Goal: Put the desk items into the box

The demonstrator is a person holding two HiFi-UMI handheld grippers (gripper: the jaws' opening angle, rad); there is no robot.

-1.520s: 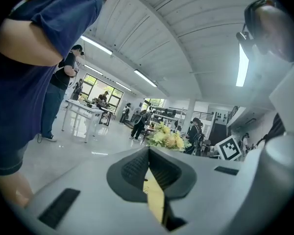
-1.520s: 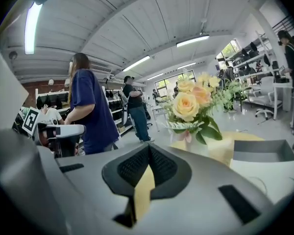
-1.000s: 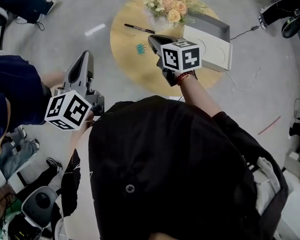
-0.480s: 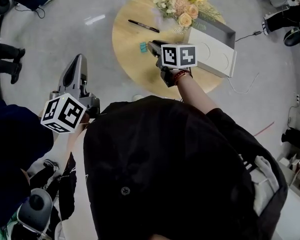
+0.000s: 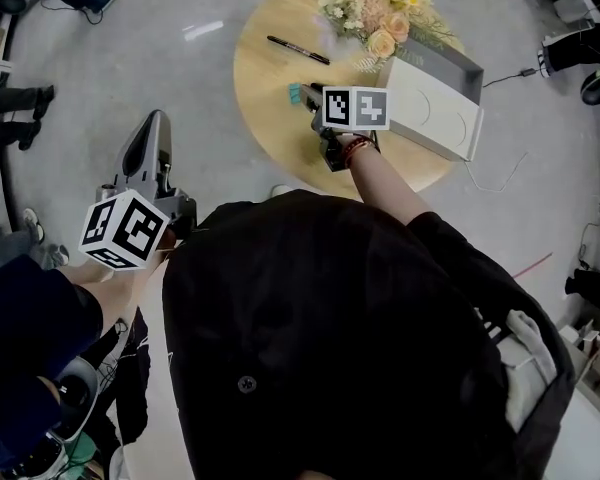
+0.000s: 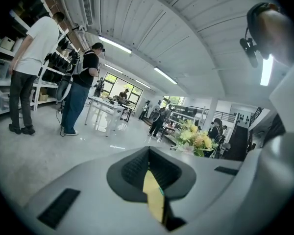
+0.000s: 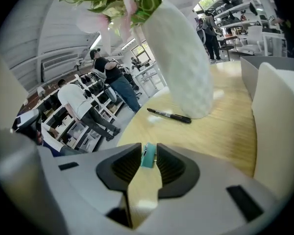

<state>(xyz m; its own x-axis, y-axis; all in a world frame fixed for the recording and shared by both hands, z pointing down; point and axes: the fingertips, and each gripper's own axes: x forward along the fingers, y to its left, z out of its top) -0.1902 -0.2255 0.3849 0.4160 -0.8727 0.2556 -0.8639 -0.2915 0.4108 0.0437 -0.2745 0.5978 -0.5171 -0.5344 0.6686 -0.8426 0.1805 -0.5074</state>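
My right claw (image 7: pixel 149 146) has just been opening wide. The teal binder clip (image 7: pixel 149 155) stands between its tips on the counter (image 5: pixel 270 118), not squeezed. The box (image 5: pixel 435 113) is just right. My left claw (image 6: pixel 148 151) is clenched, empty, far off.

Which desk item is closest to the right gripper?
The teal clip, between the jaws of the right gripper, which have just been opening; the black marker lies farther off, beside the vase.

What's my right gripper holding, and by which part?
Nothing yet. The jaws of the right gripper have just been opening; the small teal clip on the round wooden table sits between their tips, not clamped.
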